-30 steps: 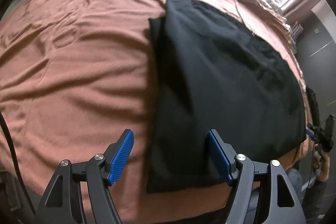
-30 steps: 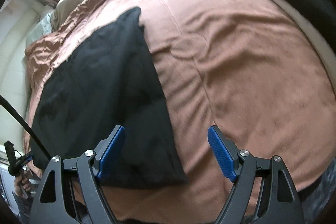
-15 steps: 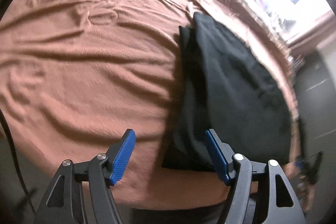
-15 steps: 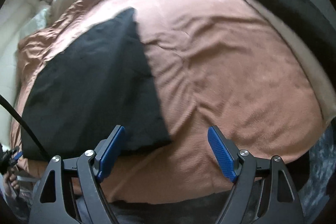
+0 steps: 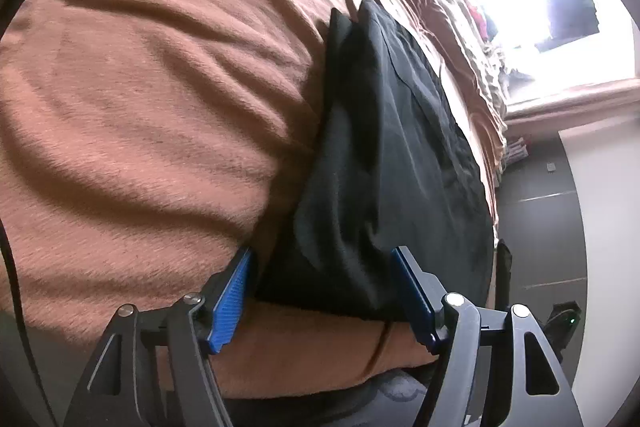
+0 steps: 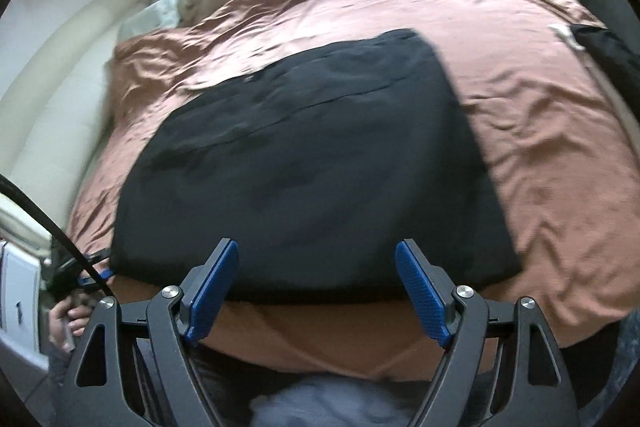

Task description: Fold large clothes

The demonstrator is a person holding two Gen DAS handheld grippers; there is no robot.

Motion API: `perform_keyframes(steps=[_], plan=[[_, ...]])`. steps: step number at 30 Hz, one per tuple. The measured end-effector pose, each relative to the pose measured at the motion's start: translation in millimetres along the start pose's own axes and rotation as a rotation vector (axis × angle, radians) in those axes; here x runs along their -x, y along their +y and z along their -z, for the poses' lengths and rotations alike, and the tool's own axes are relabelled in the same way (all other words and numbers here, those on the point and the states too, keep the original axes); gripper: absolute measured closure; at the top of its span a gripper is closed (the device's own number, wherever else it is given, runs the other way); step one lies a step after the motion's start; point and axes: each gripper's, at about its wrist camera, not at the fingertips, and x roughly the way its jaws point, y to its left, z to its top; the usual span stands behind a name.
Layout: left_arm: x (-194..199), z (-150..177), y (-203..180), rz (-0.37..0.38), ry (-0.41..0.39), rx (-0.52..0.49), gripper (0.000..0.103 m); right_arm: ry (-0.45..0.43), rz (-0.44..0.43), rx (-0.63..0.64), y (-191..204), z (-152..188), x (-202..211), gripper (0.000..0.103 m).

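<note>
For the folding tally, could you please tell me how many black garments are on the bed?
2: the folded black garment mid-bed near both tools, and another black garment at the bed's right edge. More may be hidden.

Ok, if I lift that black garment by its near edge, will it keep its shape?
Probably not. The black garment lies limp in soft layers on the brown blanket, so it should droop. The fuzzy blanket would likely drag on it rather than let it slide.

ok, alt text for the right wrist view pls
A folded black garment lies flat on a brown blanket covering a bed. The right gripper hangs over its near edge, jaws closing but holding nothing. The left gripper, in a hand, shows at the lower left.
</note>
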Motion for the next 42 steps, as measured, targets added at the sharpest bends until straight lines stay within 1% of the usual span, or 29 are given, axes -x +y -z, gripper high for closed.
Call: perform_keyframes(steps=[5,7,10,11,12,14,17,20,24,27,30,32,37,42], plan=[[-15,-7,-2,0.055,0.009,0.013,0.033,0.054,-0.058,0.031,25,-1,-29,0.041],[-20,-8,-1,0.082,0.006,0.021,0.033,0.074,-0.082,0.050,37,2,-39,0.044],[-21,-8,-2,0.107,-0.005,0.030,0.034,0.108,-0.111,0.081,48,-6,-58,0.050],[-20,-7,-2,0.107,-0.004,0.027,0.040,0.120,-0.118,0.096,54,-6,-64,0.051],[-18,-6,-1,0.102,-0.001,0.028,0.045,0.133,-0.124,0.111,59,-5,-71,0.051],[-14,-5,2,0.100,-0.005,0.033,0.059,0.152,-0.121,0.138,67,-6,-86,0.057],[-8,-3,1,0.103,-0.018,0.021,0.069,0.183,-0.082,0.166,72,-9,-111,0.062],[-4,-1,-4,0.089,-0.032,0.012,0.071,0.204,-0.036,0.171,70,-13,-134,0.069],[-2,2,-6,0.071,-0.048,0.020,0.072,0.197,-0.006,0.164,67,-29,-158,0.070],[-3,2,-6,0.067,-0.054,0.036,0.072,0.192,0.022,0.162,70,-40,-178,0.074],[2,5,-2,0.063,-0.060,0.058,0.072,0.183,0.045,0.155,74,-54,-197,0.080],[1,3,-2,0.057,-0.065,0.078,0.073,0.174,0.047,0.144,74,-63,-207,0.087],[2,5,-3,0.044,-0.083,0.119,0.075,0.152,0.074,0.116,81,-92,-240,0.090],[2,8,3,0.046,-0.099,0.167,0.075,0.130,0.085,0.075,82,-112,-260,0.094]])
